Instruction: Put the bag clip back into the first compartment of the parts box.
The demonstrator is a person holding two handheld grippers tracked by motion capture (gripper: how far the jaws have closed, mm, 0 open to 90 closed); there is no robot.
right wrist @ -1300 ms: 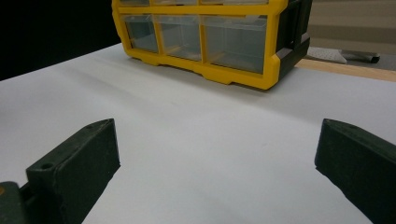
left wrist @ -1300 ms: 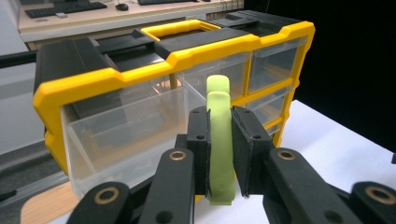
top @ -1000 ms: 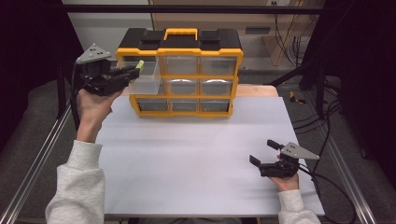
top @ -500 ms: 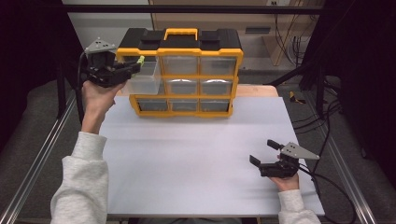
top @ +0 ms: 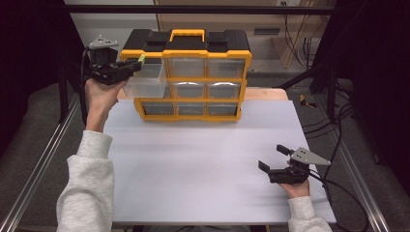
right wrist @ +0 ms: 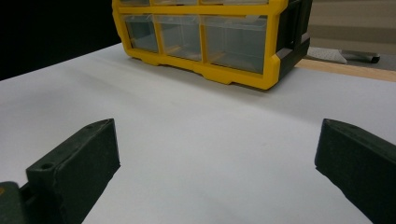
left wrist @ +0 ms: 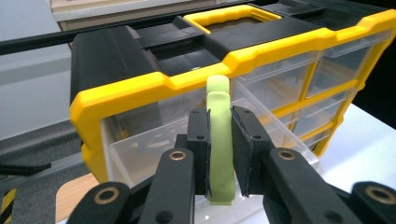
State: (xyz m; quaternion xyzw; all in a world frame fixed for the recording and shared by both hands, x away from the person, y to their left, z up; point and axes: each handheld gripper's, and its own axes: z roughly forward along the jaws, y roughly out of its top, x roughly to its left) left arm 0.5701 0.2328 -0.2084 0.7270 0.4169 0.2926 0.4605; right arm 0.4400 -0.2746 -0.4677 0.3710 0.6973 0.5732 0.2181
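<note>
My left gripper (left wrist: 219, 154) clamped on green strip (left wrist: 219, 140), right above pulled-out top-left drawer (top: 145, 79) of organizer (top: 193, 77). Drop pending. My right gripper (top: 274, 159) jaws apart, idle on worktop (top: 193, 164).

surface: white table (top: 203, 164) | on it: yellow-black drawer organizer (top: 193, 108), at far edge

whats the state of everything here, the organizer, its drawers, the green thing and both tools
yellow and black plastic drawer organizer: upright at the far edge of the white table, handle flat on top
clear plastic top-left drawer: pulled out
other clear drawers: pushed in
light green flat piece: clamped on edge, over the pulled-out drawer
left tool: shut on the green piece
right tool: open, holding nothing, low over the table
</note>
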